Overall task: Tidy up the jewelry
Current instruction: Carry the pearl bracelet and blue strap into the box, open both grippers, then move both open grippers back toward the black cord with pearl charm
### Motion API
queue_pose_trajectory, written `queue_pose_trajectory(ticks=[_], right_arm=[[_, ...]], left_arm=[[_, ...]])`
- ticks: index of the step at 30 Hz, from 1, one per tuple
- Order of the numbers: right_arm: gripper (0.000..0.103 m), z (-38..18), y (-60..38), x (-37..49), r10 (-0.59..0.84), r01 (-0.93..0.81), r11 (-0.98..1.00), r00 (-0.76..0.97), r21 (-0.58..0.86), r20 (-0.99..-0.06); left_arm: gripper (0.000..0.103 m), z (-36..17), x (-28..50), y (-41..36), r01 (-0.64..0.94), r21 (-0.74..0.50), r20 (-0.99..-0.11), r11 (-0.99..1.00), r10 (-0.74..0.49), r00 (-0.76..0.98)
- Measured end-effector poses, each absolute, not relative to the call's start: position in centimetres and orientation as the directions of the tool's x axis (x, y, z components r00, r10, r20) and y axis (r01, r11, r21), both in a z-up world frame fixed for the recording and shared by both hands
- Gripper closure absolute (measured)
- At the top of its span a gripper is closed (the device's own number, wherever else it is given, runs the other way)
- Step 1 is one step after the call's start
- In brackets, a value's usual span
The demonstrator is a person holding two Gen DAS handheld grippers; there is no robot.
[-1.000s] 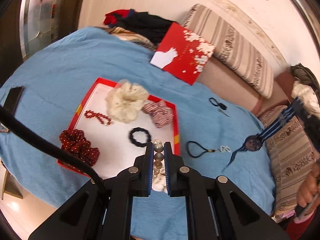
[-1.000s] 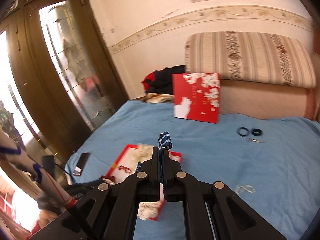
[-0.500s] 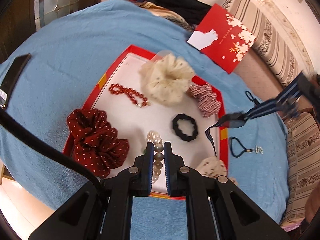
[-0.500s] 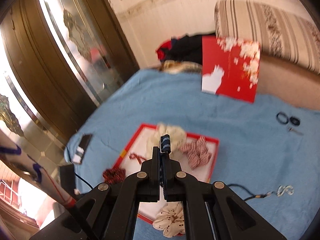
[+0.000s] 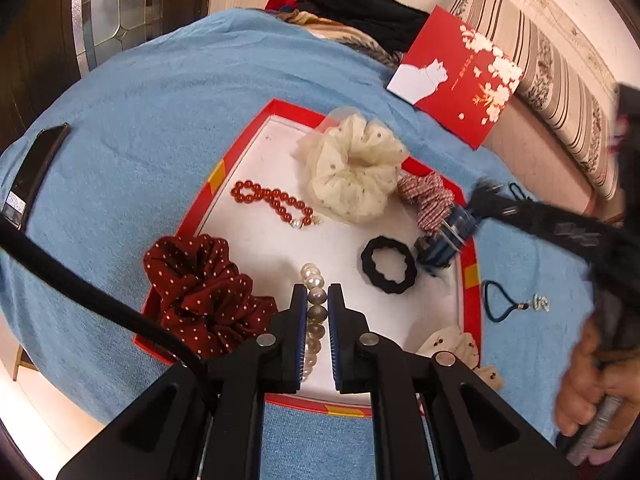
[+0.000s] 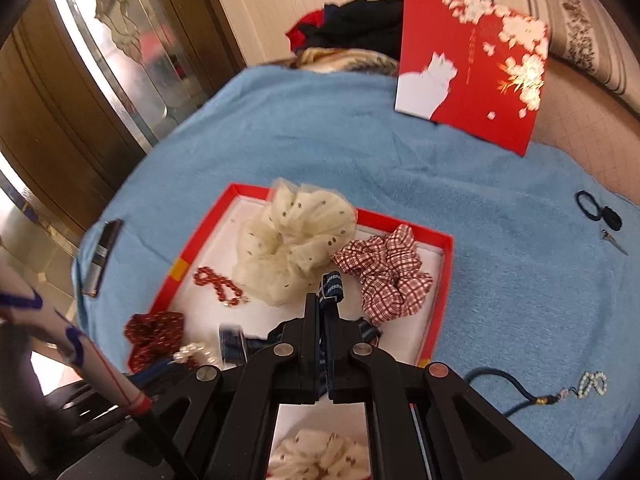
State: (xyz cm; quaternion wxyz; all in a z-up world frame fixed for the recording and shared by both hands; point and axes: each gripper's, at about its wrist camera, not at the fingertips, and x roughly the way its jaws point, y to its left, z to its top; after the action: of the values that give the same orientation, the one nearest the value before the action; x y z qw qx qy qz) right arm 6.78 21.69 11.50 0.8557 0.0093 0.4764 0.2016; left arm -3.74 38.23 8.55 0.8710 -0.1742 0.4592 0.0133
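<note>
left gripper (image 5: 317, 300): near centre, jaws closed on the pearl strand (image 5: 314, 320), over the tray's near part
tray (image 5: 236, 148): red rim, white floor, on the blue cloth (image 5: 160, 92)
cream scrunchie (image 5: 352, 172): far side of tray
red beads (image 5: 276, 202): left of the cream scrunchie
dotted scrunchie (image 5: 200, 284): near left corner of tray
black tie (image 5: 388, 266): right of the pearls
plaid scrunchie (image 5: 426, 198): far right of tray
right gripper (image 5: 486, 200): blurred, comes in from the right, a striped ribbon (image 5: 448, 236) bunched at its tip above the tray's right side
cord (image 5: 508, 304): on the cloth, right of tray
red card (image 5: 460, 76): far right, leaning
phone (image 5: 32, 172): far left on the cloth
</note>
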Motion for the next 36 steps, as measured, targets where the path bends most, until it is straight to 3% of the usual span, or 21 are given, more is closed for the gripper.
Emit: queue_pose_trajectory(ticks=[7,9,12,13,17,21,25,36], right_arm=[[0.100,7.8,23.0,7.6,0.331,-0.341,0.919,0.393,0.199,-0.858],[0.100,7.1,23.3,7.3,0.324,-0.353,0.916,0.373,0.190,-0.869],[0.100,6.9,23.3,6.8,0.335,-0.368,0.908,0.357,0.199,-0.872],[0.096,7.0,23.1,6.7,0.346,-0.365,0.907,0.355,0.212,-0.868],[0.063,7.9,21.7,5.7,0.384,-0.331,0.905,0.356,0.269,-0.852],[0.062,10.2,19.3,3.6,0.384,-0.338,0.906,0.404,0.255,-0.830],[0.054,11.9,14.4,0.8,0.367,-0.308,0.920,0.462,0.242,-0.808],[0.053,10.3,-3.2,-6.9,0.244,-0.015,0.960,0.533,0.279,-0.810]], left_arm=[[0.090,9.1,-4.8,38.3,-0.172,-0.343,-0.786,0.923,-0.182,0.591],[0.079,9.3,-5.2,38.3,-0.175,-0.354,-0.785,0.919,-0.190,0.590],[0.071,10.0,-5.6,38.5,-0.184,-0.369,-0.770,0.911,-0.189,0.610],[0.069,10.4,-5.9,38.6,-0.188,-0.376,-0.764,0.907,-0.188,0.618],[0.064,11.3,-6.7,38.8,-0.204,-0.391,-0.749,0.898,-0.180,0.638],[0.063,12.2,-7.3,38.8,-0.222,-0.371,-0.752,0.902,-0.152,0.641],[0.061,13.2,-8.2,38.1,-0.229,-0.335,-0.755,0.914,-0.115,0.646],[0.057,14.9,-10.3,32.8,-0.147,-0.291,-0.759,0.945,-0.135,0.637]])
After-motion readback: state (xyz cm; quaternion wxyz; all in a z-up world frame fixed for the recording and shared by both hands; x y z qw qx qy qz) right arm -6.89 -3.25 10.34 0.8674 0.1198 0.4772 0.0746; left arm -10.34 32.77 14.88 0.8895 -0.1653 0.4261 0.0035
